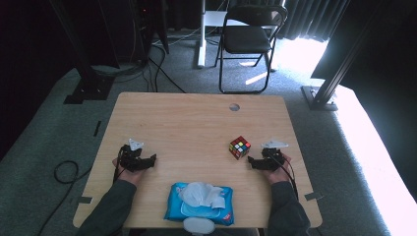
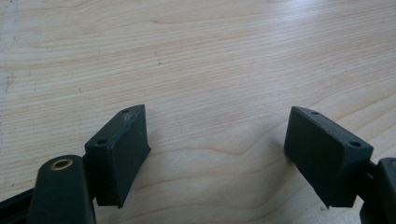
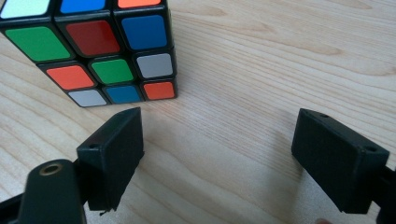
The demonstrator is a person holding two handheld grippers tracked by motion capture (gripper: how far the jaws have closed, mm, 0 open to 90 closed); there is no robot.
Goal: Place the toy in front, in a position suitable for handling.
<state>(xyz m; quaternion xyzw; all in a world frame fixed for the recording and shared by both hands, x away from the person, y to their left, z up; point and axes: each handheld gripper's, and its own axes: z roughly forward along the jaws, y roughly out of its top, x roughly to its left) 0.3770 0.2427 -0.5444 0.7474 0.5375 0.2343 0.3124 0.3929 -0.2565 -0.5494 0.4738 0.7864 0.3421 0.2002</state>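
At the near right of the table (image 1: 196, 118), the right gripper (image 1: 252, 162) rests low on the wood with its jaws spread wide and nothing between them; the puzzle cube (image 1: 239, 147) sits just off its tips at about 11 o'clock, close but apart. In the right gripper view the cube (image 3: 100, 51) stands beyond the left jaw, off the centre line, one corner toward the camera, scrambled faces showing red, green, blue, orange and white. Step in hand, as I judge it: lining up to take the cube. To do it well, swing the gripper toward 11 o'clock until the cube is centred in the gap, turn the wrist so the pads meet two flat opposite faces rather than corners, keep the jaws low near the tabletop, and close only once both pads flank it; a skewed approach would likely nudge it away. Left gripper (image 1: 151, 158) lies at the near left, well apart from the cube, jaws likewise wide over bare wood (image 2: 196, 70). At 6 o'clock on the near edge, a blue pack of wet wipes (image 1: 199, 209) with a sheet pulled up. Beyond the table, a black folding chair (image 1: 248, 39)
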